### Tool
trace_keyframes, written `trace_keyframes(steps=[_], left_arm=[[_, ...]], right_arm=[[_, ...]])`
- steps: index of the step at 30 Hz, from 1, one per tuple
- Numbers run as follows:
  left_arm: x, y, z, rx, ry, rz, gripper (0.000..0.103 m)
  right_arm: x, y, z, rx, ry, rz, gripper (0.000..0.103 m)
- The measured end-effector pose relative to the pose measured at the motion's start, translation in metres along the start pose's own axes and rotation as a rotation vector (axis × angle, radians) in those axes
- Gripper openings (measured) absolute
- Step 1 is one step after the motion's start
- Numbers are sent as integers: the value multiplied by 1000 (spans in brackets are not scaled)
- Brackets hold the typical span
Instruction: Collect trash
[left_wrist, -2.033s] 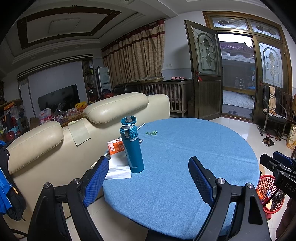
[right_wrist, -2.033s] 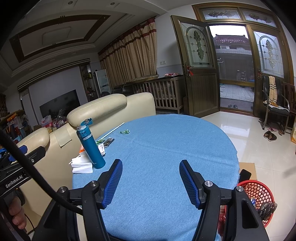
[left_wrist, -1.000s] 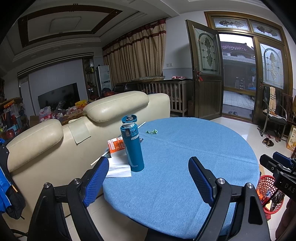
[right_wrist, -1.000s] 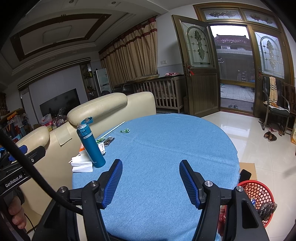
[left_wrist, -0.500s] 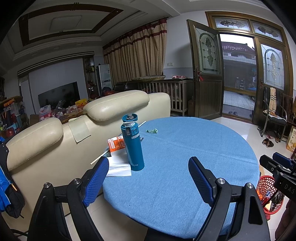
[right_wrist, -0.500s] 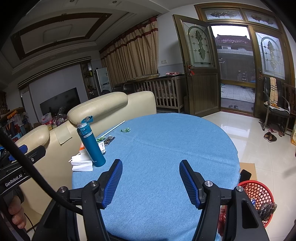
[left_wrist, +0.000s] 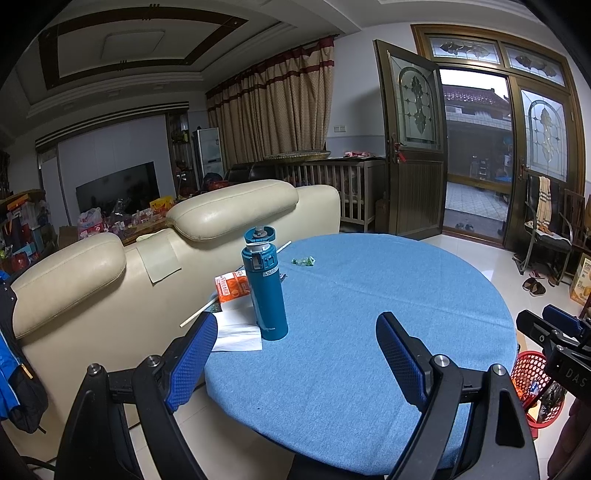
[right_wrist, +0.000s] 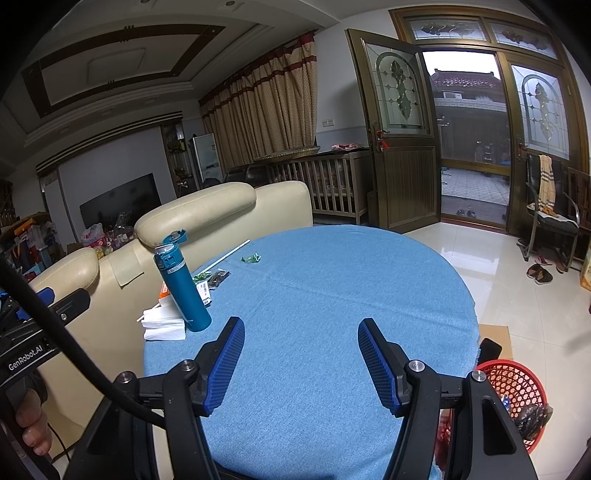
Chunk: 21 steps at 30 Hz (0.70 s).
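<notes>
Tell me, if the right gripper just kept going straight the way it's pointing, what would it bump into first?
Probably only the blue tablecloth. The right gripper points slightly downward over a bare stretch of it; the teal bottle stands off to its left, though depth is hard to judge.

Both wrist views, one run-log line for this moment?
left gripper: open, empty | right gripper: open, empty | green wrapper: on blue table, untouched | red basket: on floor, right of table
</notes>
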<state>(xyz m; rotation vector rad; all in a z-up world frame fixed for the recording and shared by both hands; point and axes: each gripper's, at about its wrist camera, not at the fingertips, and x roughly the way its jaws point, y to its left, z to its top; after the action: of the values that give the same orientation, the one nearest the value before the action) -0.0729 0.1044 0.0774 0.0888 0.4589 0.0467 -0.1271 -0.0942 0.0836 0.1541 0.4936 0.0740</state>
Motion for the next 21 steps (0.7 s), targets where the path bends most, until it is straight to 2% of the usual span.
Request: trace_keyframes(steps=[21], left_arm=[[13,-13,4,-8,22,-22,88]], right_arm=[[12,-16,-1,9,25,-22,68]])
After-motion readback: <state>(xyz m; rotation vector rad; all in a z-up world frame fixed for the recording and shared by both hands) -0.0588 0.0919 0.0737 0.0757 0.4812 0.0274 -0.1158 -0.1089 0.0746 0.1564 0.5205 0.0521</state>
